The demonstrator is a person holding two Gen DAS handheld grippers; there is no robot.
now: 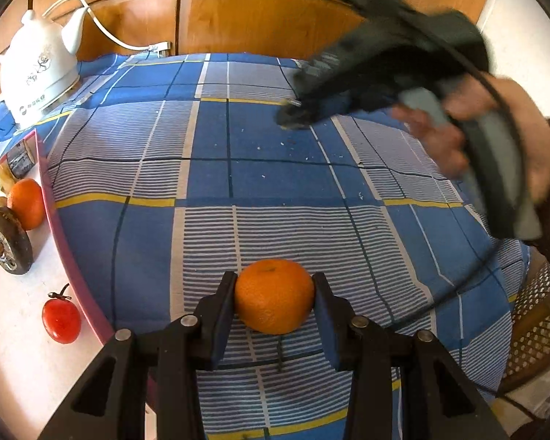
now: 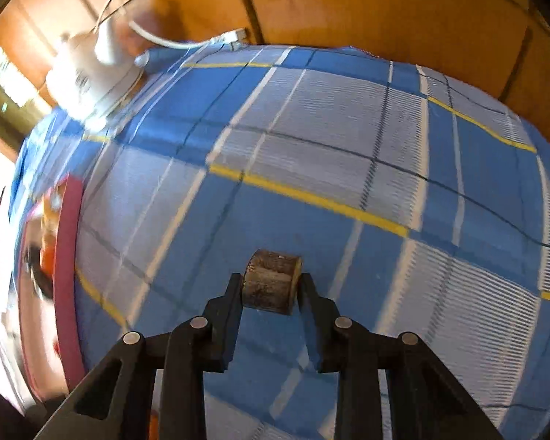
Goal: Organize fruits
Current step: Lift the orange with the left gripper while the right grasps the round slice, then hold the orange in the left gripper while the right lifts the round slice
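While the left gripper (image 1: pixel 274 295) clamps an orange (image 1: pixel 274 296) above the checked cloth (image 1: pixel 209 139), tray (image 1: pixel 60 234) at nine o'clock, and the right gripper (image 2: pixel 271 283) pinches a brown stub (image 2: pixel 271 281), risk: round fruit rolling free if the pads slacken.

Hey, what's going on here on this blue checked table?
A person is sorting fruit with two handheld grippers. The left gripper is clamped on an orange over the blue checked cloth. The right gripper is shut on a small brown wooden-looking chunk. A pink-edged tray at left already holds another orange and a tomato.
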